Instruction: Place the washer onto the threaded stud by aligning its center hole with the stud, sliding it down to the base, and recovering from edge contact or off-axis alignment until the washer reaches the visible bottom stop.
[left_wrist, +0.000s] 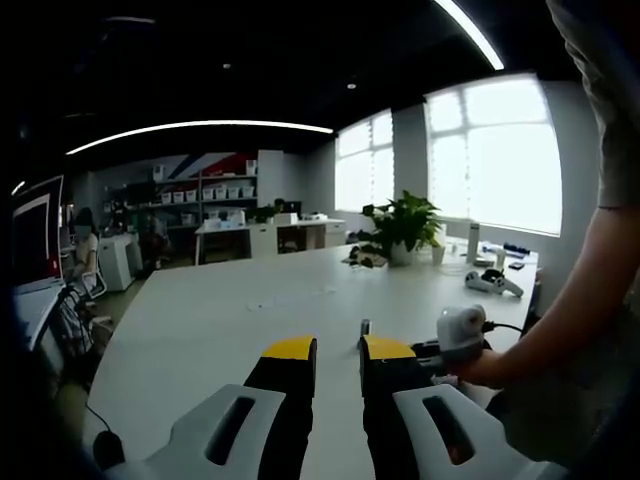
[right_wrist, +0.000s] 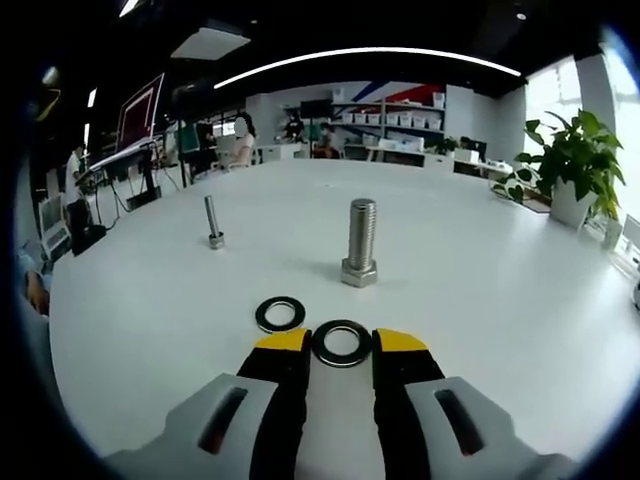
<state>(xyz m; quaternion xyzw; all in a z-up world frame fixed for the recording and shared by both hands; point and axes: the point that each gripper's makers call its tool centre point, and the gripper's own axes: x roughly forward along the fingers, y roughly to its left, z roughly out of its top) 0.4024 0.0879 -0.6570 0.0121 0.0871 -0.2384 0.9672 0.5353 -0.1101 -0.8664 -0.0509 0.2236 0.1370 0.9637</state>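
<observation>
Jaws of the left gripper (left_wrist: 338, 352) are standing apart with a narrow gap, holding nothing, over a white table (left_wrist: 230, 310). In the left gripper view, going left to right, a monitor (left_wrist: 35, 240) is glowing at the far left, shelves (left_wrist: 205, 190) are lining the back wall, a plant (left_wrist: 403, 225) is sitting near the table's far edge, and a white controller (left_wrist: 492, 283) is lying beyond it toward the windows (left_wrist: 500, 150). At the right a person's hand (left_wrist: 478, 368) is gripping the right gripper's body, its tips hidden behind the left gripper's right jaw.

In the right gripper view, a thin stud (right_wrist: 213, 222) is standing upright at the left on the table. Nearer the camera, 1 washer (right_wrist: 280, 314) is lying flat, and a second washer (right_wrist: 342, 343) is lying just right of it, touching or nearly touching it. This second washer is sitting between the yellow tips of the right gripper (right_wrist: 342, 343), whose jaws are open about as wide as the washer; whether they are pressing it, I cannot tell. Beyond, a thick stud (right_wrist: 361, 242) is standing upright on its hex base, well apart from both washers. A potted plant is standing at the far right.
</observation>
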